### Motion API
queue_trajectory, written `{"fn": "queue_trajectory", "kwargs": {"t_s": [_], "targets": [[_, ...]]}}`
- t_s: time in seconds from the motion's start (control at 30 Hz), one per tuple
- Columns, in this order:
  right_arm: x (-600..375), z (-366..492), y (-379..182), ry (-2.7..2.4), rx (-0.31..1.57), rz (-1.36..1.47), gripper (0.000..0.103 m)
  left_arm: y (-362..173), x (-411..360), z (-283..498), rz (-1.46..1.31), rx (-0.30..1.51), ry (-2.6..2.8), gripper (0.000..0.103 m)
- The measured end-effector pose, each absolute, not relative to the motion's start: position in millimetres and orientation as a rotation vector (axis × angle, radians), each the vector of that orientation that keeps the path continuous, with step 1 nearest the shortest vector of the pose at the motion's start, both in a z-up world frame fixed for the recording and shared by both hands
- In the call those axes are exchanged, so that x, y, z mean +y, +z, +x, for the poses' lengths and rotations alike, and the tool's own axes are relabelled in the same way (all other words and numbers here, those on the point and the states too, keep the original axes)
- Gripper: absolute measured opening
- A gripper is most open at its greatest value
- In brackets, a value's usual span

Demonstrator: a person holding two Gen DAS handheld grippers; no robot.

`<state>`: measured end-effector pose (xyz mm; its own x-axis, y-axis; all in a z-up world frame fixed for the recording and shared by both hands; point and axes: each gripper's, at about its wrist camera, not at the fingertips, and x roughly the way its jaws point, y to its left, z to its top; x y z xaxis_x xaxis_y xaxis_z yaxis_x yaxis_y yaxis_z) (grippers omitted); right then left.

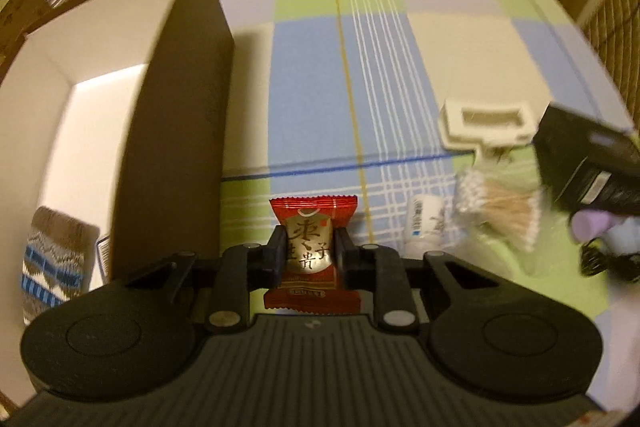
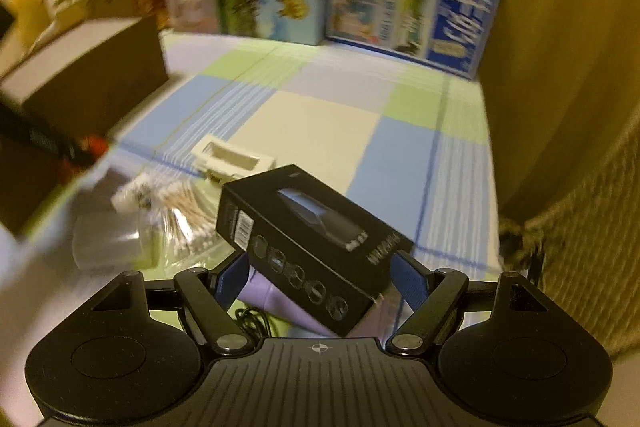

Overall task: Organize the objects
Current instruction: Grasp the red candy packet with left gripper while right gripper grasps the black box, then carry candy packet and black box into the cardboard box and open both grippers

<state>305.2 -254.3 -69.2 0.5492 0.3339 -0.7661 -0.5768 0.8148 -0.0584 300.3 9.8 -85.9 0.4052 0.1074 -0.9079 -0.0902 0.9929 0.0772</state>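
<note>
Our left gripper [image 1: 310,255] is clenched on a red snack packet [image 1: 311,259], its two black pads pressing the packet's sides while the crimped top edge sticks out beyond the fingertips, above the checked tablecloth [image 1: 320,67]. Just to the left of it stands an open brown box [image 1: 176,107] with a white inside, and a knitted sock [image 1: 52,267] lies on the box's floor at the near left. To the right of the packet, on the cloth, we see a small white tube [image 1: 424,227], a bag of cotton swabs [image 1: 500,215] touching it, and a cream plastic holder [image 1: 486,125] a little farther away. Our right gripper [image 2: 320,281] has its blue-padded fingers [image 2: 412,279] spread wide on either side of a black carton [image 2: 304,247], which sits tilted between them; the left pad seems to meet the carton's near corner, but we cannot tell whether both pads press on it. Something lilac [image 2: 272,303] shows under the carton. Along the far edge of the table stand several colourful printed boxes [image 2: 408,11].
</note>
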Motion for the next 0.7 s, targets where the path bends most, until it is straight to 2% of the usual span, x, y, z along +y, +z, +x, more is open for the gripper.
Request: {"fn": "queue_trajectory", "kwargs": {"t_s": [0.27, 0.47, 0.53, 0.7], "targets": [[-208, 301, -106, 0.624, 0.746, -0.641, 0.076, -57, 18, 275, -0.093, 1.074, 0.166, 0.020], [-193, 306, -127, 0.608, 0.719, -0.744, 0.076, -44, 27, 259, -0.141, 1.046, 0.191, 0.020], [-192, 309, -129, 0.617, 0.711, -0.759, 0.072, -41, 29, 256, -0.148, 1.036, 0.197, 0.020], [-205, 323, -106, 0.669, 0.711, -0.671, 0.056, -32, 31, 250, -0.159, 1.009, 0.208, 0.020]]}}
